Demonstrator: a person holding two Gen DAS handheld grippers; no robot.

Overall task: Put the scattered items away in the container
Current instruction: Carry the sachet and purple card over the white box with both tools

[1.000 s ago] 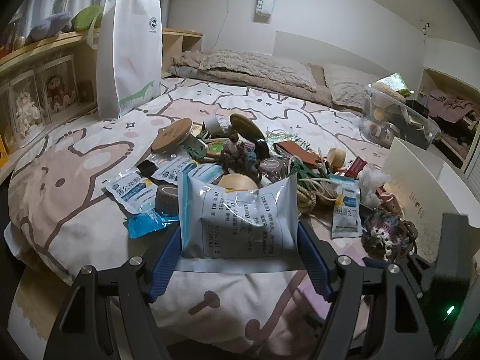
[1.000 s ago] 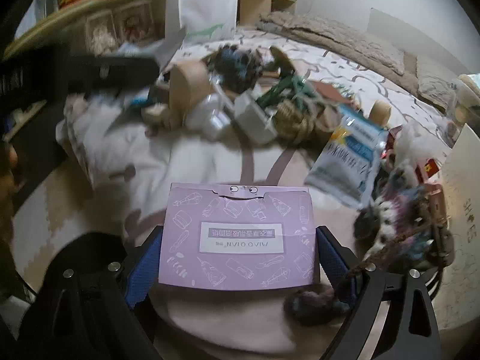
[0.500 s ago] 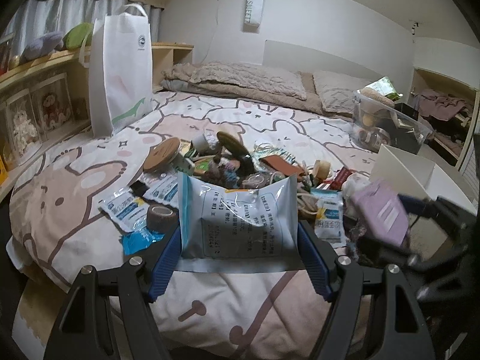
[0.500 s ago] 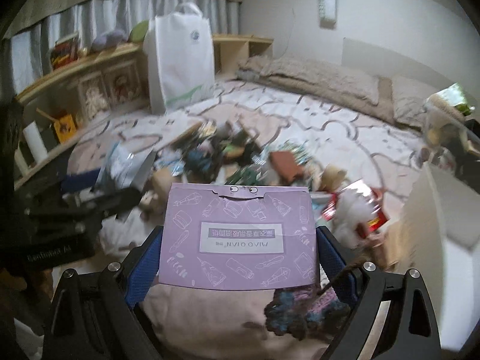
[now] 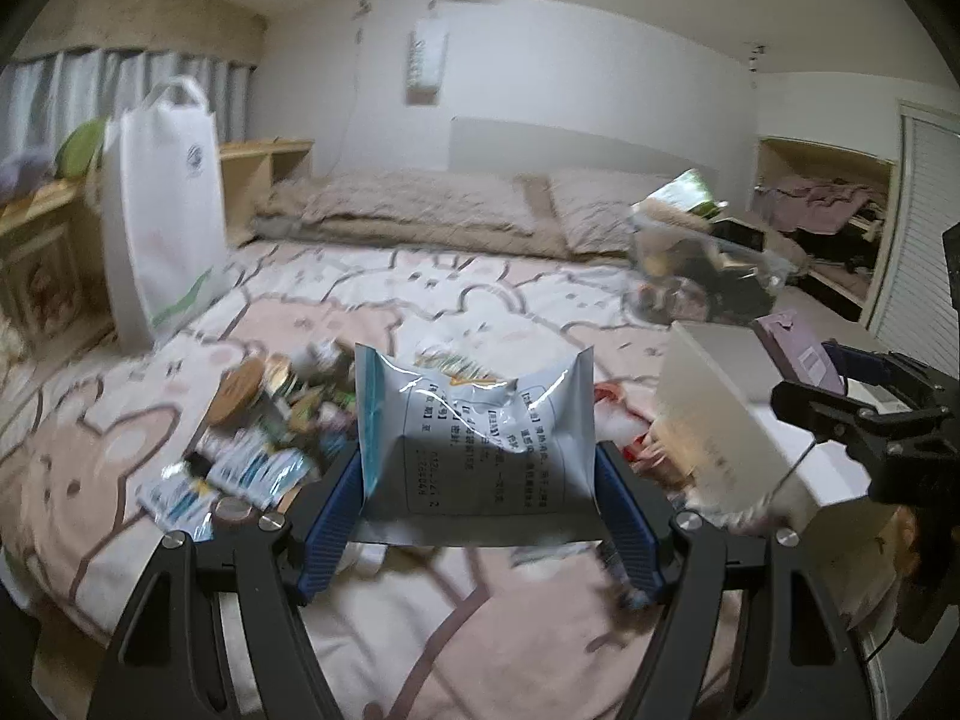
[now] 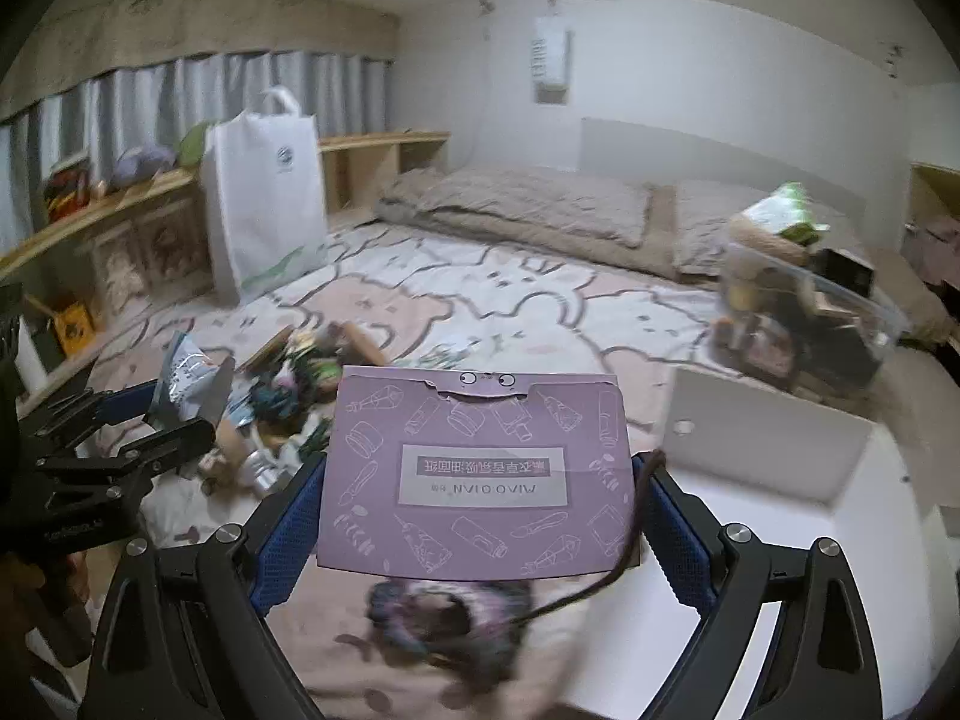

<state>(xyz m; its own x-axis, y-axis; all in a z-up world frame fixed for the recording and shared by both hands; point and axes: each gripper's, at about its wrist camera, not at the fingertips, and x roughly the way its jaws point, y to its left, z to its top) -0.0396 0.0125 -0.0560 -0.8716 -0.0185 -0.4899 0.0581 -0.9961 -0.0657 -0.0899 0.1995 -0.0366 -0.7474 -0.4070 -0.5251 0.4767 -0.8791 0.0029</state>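
Silver pouch: the left gripper holds a shiny silver-and-blue pouch by its two sides. The blue pads press on it, about half way open.
What changed on the left: a moment ago the pouch was low over the pile. Now it is lifted up, and the pile looks smaller and farther off.
Pile of small things: the scattered things lie on the bunny bedspread, to the left of the pouch and behind it. Many are left to tidy.
White box: the white box sits just right of the pouch, near the bed's edge. I think this is the container.
Purple pack: the right gripper holds a flat purple cardboard pack by its sides, with its blue pads pressing on it.
What changed on the right: the pack was down by the clutter before. Now it is high up and the open white box is just to its right.
Knitted thing: a dark woolly thing hangs under the purple pack on a cord caught by the right pad. It is blurry.
What it means: both things are picked up and on their way to the box. Neither is inside yet. The dangling woolly thing may come along too.
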